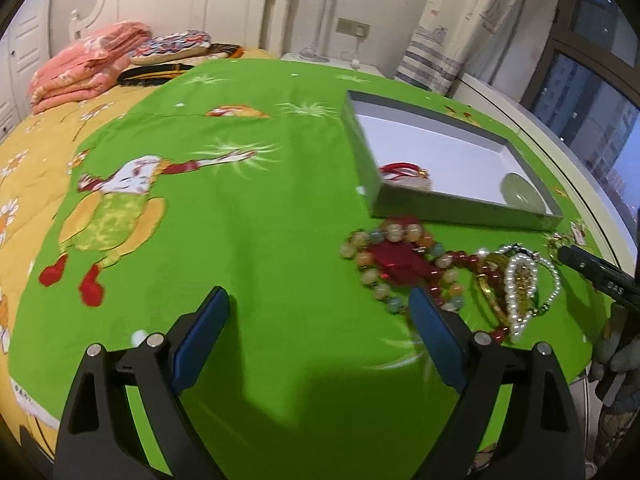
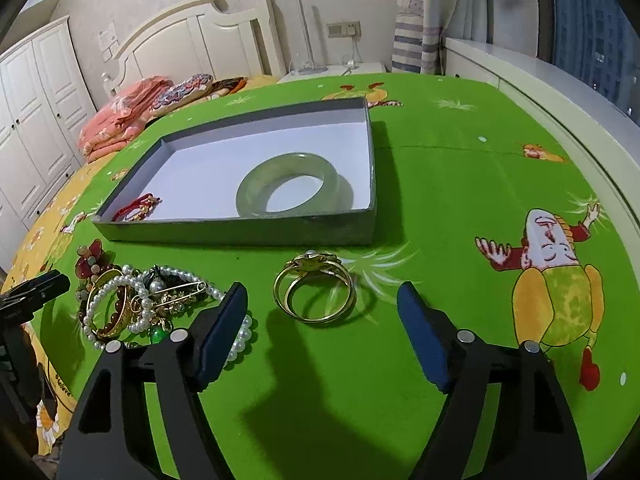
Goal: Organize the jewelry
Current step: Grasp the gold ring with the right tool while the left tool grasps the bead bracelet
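Note:
A shallow grey box (image 2: 240,236) with a white floor lies on the green bedspread. It holds a pale jade bangle (image 2: 294,190) and a red cord charm (image 2: 136,208). The box (image 1: 456,208) also shows in the left wrist view. In front of it lies a gold bangle (image 2: 316,296), alone. A tangled pile of pearl strands, gold pieces and beads (image 2: 136,304) lies to the left. My right gripper (image 2: 322,306) is open, low over the bed, just short of the gold bangle. My left gripper (image 1: 320,312) is open and empty, left of a coloured bead bracelet (image 1: 400,264) and the pearl pile (image 1: 520,288).
Folded pink quilt (image 2: 116,124) and patterned cushions (image 2: 184,92) lie by the white headboard. A nightstand (image 2: 336,70), curtain and window sill stand beyond the bed. The other gripper's black tip (image 1: 592,270) shows at the right edge of the left wrist view.

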Demonstrator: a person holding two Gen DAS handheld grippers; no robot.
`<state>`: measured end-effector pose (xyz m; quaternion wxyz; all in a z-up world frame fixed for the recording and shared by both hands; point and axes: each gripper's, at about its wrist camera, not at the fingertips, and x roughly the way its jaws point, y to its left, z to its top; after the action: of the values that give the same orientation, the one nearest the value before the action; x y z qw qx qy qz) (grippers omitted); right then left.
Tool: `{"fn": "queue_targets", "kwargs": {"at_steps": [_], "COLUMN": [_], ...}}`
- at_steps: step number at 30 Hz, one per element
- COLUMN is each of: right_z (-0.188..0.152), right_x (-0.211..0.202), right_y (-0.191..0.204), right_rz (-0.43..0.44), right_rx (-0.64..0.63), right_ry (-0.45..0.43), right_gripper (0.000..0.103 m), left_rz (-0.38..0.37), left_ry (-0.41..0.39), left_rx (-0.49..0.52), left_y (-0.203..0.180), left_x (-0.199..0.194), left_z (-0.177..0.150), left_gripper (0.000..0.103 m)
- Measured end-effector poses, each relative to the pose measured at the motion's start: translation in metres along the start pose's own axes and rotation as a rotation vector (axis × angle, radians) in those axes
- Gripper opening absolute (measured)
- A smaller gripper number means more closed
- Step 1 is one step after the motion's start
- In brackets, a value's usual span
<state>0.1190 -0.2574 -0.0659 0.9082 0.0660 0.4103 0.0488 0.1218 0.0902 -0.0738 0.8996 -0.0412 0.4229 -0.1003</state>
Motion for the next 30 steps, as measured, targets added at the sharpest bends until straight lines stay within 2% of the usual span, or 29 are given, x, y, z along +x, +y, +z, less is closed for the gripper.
{"fn": "queue_targets", "kwargs": {"at_steps": [2,4,6,9,15,17,19,22,24,26,30], "right_z": [0.002,0.006,0.01,0.012,0.01,0.011,0.011,0.01,0.01,0.01,0.01], "right_x": [0.003,0.005,0.009,0.012,0.012,0.012,0.012,0.011,0.011,0.011,0.011], "right_y": [0.001,0.003,0.006,0.009,0.007,0.007,0.007,0.006,0.006,0.006,0.006], "right_rz": [-0.004,-0.014,-0.034,-0.05,-0.042,-0.046,-0.047,-0.04,-0.039,-0.039,-0.035], "right_rx": [-0.002,-0.016,-0.035,-0.05,-0.052,-0.057,-0.058,-0.052,-0.052,-0.052,-0.05], "right_ry": [0.018,0.027,0.039,0.047,0.044,0.044,0.042,0.041,0.04,0.04,0.041], "right_gripper": [0.07,0.065,0.056,0.05,0.05,0.05,0.049,0.049,0.049,0.049,0.05], "left_rz": [-0.002,-0.022,-0.032,-0.049,-0.062,-0.068,-0.087,-0.074,-0.051,-0.041,-0.017], "left_ry": [-0.004,0.001,-0.005,0.001,-0.034,-0.037,-0.023,-0.009,-0.015,-0.015,0.009], "left_rx": [0.014,0.02,0.035,0.072,0.166,0.198,0.217,0.247,0.267,0.296,0.403], "left_y": [-0.006,-0.012,-0.017,-0.028,-0.053,-0.062,-0.068,-0.074,-0.076,-0.079,-0.09], "left_x": [0.003,0.005,0.005,0.004,-0.007,-0.007,-0.004,0.003,0.005,0.006,0.013], "left_z": [0.005,0.01,0.011,0.008,-0.001,-0.002,-0.002,-0.003,-0.004,-0.003,-0.006], "left_gripper": [0.088,0.088,0.088,0.087,0.077,0.067,0.063,0.052,0.051,0.043,0.042]}}
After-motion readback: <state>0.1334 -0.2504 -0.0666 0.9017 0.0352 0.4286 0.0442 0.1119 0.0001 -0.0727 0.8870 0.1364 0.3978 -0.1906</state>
